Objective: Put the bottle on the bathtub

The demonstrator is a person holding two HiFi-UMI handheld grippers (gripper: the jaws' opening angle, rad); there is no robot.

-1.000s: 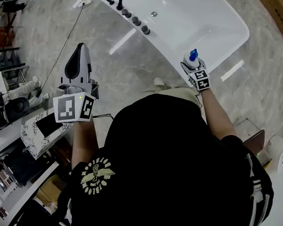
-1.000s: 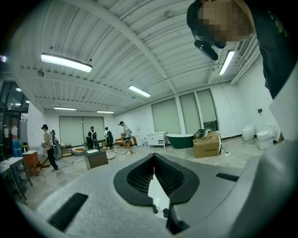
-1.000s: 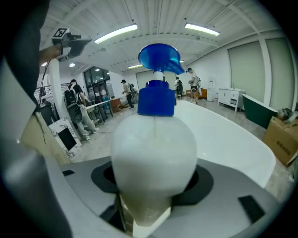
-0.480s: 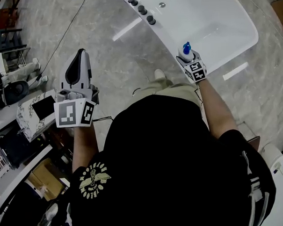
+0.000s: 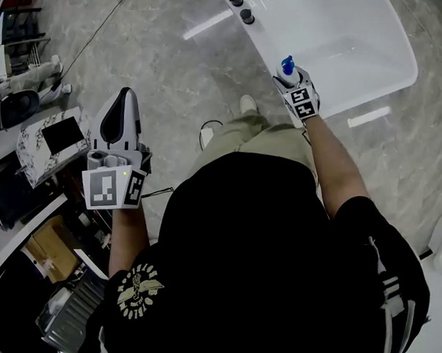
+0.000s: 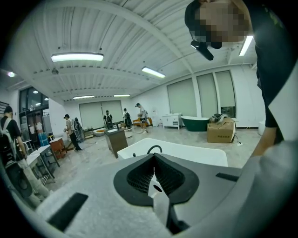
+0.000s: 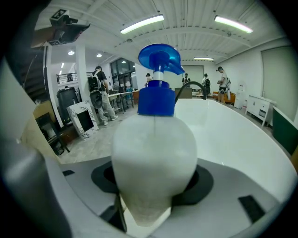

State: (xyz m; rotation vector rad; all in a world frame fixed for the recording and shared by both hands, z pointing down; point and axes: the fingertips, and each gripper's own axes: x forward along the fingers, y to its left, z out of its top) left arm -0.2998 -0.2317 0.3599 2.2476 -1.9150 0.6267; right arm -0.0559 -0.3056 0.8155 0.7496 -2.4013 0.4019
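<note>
right claw (image 5: 287, 81) grips bottle (image 5: 288, 68), nearer bathtub (image 5: 362, 49) rim | left claw (image 5: 121, 102) closed, empty

A large bathroom-fixture showroom hall: a white freestanding bathtub (image 5: 347, 49) on grey marble-look floor (image 5: 166, 87), a dark green bathtub (image 6: 208, 123) and white cabinet (image 6: 171, 121) by tall windows (image 6: 205, 95), people (image 6: 70, 130) walking under ceiling strip lights (image 6: 77, 57).

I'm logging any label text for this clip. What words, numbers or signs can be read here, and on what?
No text reads clearly.
On the black shirt, an emblem: ringed lettering, too blurred to read.
On the left marker cube and right marker cube: black-and-white square patterns only, no letters.
On the bottle: white body, blue pump, no label showing.
On the cardboard box: no print can be made out.
</note>
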